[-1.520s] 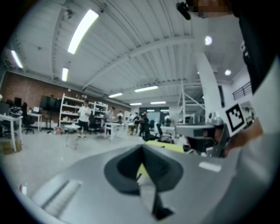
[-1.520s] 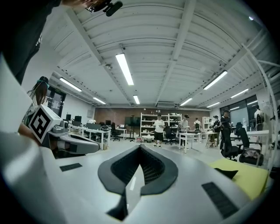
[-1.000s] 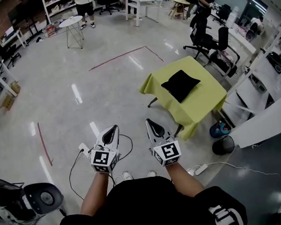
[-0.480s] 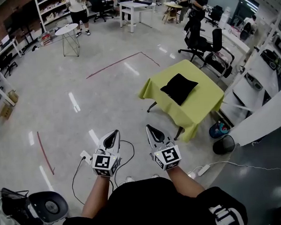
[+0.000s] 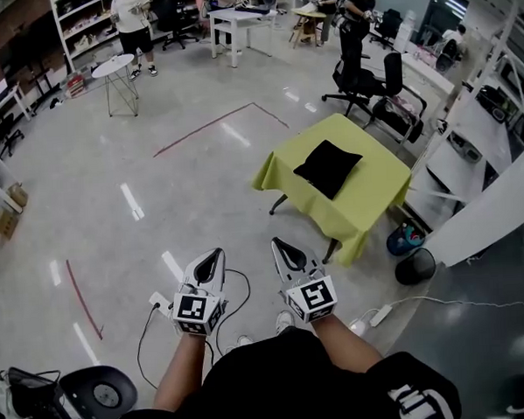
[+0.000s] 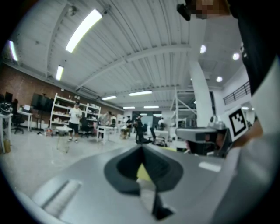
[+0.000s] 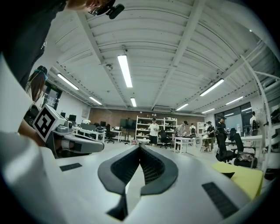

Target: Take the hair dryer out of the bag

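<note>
A black bag (image 5: 327,167) lies on a small table under a yellow-green cloth (image 5: 379,189), ahead and to the right in the head view. No hair dryer shows. My left gripper (image 5: 215,254) and right gripper (image 5: 280,246) are held side by side at waist height over the floor, well short of the table. Both point level, with their jaws shut and nothing between them. In the left gripper view (image 6: 142,148) and the right gripper view (image 7: 140,149) the jaw tips meet. A corner of the yellow-green cloth (image 7: 245,177) shows at the right gripper view's lower right.
Office chairs (image 5: 374,93) and people (image 5: 350,24) stand beyond the table. A black bin (image 5: 414,266) and a colourful bucket (image 5: 404,239) sit at its right. A power strip (image 5: 374,316) and cables (image 5: 235,280) lie on the floor near my feet. A chair (image 5: 88,402) is at lower left.
The head view has shifted slightly, so the table and bag sit a little further left and up. Both grippers stay shut and side by side.
</note>
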Motion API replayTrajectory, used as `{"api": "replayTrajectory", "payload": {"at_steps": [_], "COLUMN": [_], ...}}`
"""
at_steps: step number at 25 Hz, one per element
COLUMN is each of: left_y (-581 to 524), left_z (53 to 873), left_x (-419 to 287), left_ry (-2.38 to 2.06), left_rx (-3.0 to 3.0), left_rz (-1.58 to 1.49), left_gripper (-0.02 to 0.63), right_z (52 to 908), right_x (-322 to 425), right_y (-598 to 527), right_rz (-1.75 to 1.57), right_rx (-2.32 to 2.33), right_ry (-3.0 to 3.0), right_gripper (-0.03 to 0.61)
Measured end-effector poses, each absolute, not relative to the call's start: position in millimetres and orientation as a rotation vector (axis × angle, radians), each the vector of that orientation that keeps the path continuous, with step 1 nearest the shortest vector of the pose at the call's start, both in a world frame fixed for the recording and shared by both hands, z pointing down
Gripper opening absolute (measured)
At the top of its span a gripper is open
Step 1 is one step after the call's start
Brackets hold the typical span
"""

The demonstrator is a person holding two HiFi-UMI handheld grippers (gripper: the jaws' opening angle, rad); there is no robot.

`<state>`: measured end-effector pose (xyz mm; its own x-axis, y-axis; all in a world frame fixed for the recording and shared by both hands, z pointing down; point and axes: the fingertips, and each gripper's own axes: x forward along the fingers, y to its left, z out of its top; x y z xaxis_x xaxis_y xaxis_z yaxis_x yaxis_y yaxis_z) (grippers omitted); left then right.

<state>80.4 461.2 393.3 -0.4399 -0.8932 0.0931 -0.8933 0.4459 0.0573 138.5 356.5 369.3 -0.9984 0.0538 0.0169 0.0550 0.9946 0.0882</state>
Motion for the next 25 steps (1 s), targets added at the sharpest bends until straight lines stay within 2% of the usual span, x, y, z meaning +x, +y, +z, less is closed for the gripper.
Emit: {"api": "replayTrajectory", "payload": {"at_steps": [13,25], "left_y": [424.5,372.6], "left_z": [388.7,398.3], "left_x": [63.6,20.2], "left_ry": [-2.554,-2.588], "left_rx": [1.627,1.592], "left_rz": [-0.035,0.046], "left_gripper": [0.006,0.006], "right_z": [372.2,361.7], "right_x": [115.6,70.2], "right_y": [326.3,258.4], "right_rz": [-0.152,-0.161], "right_rx": [-0.096,-0.11], "right_ry": [-3.133,-3.165], "right_gripper": [0.006,0.006]}}
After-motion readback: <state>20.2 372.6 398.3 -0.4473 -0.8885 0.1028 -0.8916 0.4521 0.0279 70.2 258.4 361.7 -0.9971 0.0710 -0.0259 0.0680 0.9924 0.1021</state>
